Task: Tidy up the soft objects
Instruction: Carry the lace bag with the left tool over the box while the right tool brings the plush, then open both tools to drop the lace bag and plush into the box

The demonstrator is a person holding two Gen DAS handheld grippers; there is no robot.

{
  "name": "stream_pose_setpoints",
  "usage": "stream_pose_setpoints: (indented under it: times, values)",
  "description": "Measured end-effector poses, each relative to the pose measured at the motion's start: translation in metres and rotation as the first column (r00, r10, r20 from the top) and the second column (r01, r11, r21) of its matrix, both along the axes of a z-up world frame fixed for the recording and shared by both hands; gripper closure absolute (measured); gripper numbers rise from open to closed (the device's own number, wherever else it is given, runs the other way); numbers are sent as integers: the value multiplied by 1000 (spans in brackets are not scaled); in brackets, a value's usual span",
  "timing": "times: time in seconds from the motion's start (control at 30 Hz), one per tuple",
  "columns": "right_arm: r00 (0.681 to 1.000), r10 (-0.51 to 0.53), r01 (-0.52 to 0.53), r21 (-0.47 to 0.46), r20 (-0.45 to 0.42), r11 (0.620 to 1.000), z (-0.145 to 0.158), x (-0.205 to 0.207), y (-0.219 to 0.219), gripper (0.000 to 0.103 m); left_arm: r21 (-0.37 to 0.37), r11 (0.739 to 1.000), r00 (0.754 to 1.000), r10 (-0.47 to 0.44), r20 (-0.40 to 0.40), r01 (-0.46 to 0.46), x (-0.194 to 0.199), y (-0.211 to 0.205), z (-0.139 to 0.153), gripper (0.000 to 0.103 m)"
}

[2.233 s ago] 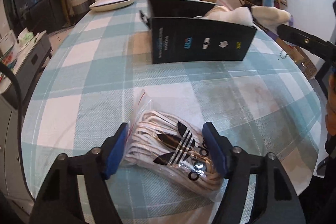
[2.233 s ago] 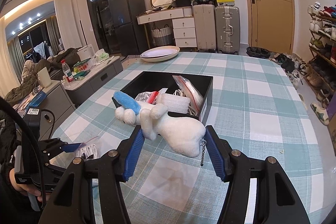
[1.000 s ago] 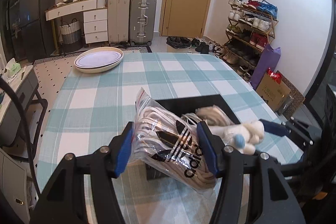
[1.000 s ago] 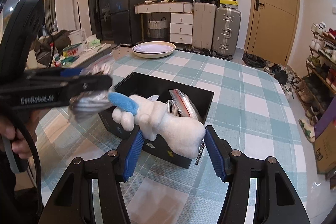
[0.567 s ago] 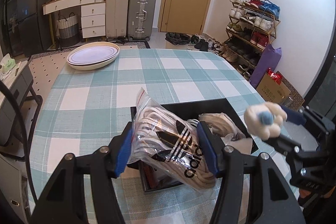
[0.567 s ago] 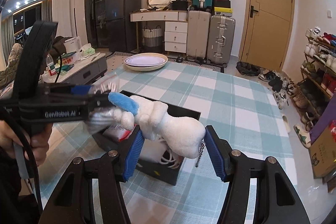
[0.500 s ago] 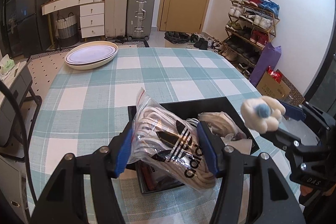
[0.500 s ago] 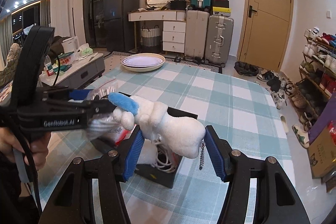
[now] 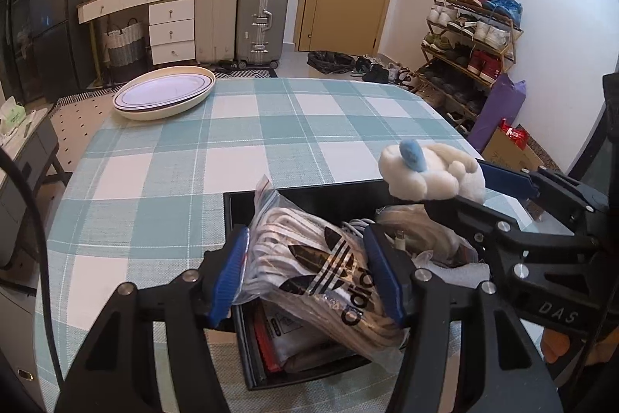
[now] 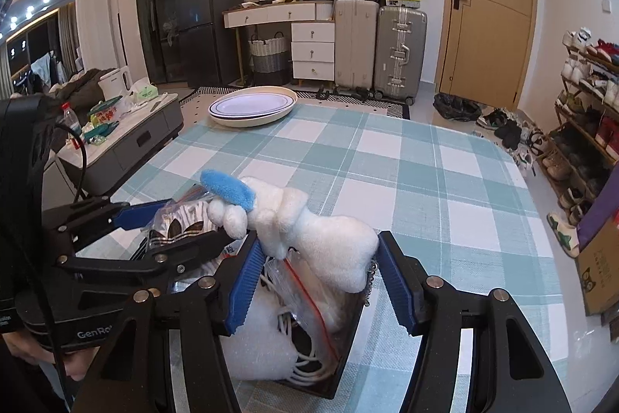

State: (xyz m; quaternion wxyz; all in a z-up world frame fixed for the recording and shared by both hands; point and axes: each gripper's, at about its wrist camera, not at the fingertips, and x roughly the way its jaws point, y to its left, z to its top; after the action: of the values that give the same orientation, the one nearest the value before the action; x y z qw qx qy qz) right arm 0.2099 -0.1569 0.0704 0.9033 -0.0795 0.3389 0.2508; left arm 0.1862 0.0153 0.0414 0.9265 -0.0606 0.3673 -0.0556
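Observation:
My left gripper is shut on a clear zip bag of white socks with a black three-stripe logo, held over the open black box. My right gripper is shut on a white plush toy with a blue ear, also above the box. In the left wrist view the plush toy and the right gripper come in from the right over the box's far corner. In the right wrist view the left gripper holds the sock bag at the left. The box holds white cables, bags and packets.
The box stands on a table with a teal and white checked cloth. An oval white plate lies at the far left corner. Suitcases, a drawer unit and a shoe rack stand beyond. A hand grips the left tool.
Both grippers have come closer over the box, the left one sinking a little with the sock bag. The right gripper has carried the plush toy across, above the box's contents.

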Motion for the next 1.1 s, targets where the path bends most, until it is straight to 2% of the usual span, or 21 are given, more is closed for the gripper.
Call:
stream_pose_setpoints:
  times: [0.1, 0.17, 0.2, 0.27, 0.33, 0.4, 0.43, 0.6, 0.87, 1.1]
  values:
    - [1000, 28, -27, 36, -6, 999, 1, 2, -5, 38, -6, 1000, 1000, -3, 2, 3, -1, 1, 1, 38]
    - [999, 35, -36, 44, 13, 998, 4, -1, -8, 29, -10, 1000, 1000, -15, 1, 15, -4, 1, 1, 34]
    - [999, 39, -40, 44, 23, 998, 6, -4, -11, 29, -5, 1000, 1000, -20, 2, 20, -5, 1, 2, 33]
    - [999, 37, -38, 42, 32, 998, 8, -8, -15, 28, 10, 1000, 1000, -24, 8, 24, -9, -1, 4, 21]
    - [999, 33, -35, 45, 40, 998, 10, -13, -21, 24, 8, 1000, 999, -29, 28, 29, -15, 0, 8, 20]
    - [999, 31, -33, 54, 43, 998, 10, -18, -27, 17, 8, 999, 999, -32, 32, 32, -21, 0, 10, 12]
    - [998, 33, -36, 60, 45, 998, 10, -21, -30, 13, 14, 1000, 999, -23, 42, 22, -24, 1, 12, 1]
    - [997, 41, -48, 104, 69, 993, 11, -40, -40, 1, 46, 999, 996, -2, 84, -2, -43, 4, 20, 0]
    - [992, 59, -74, 138, 112, 988, 6, -75, -42, 1, 74, 996, 986, 44, 164, -57, -76, 9, 25, 0]
    - [983, 77, -101, 148, 165, 984, -1, -97, -42, 1, 87, 992, 980, 77, 185, -94, -92, 12, 19, 0]
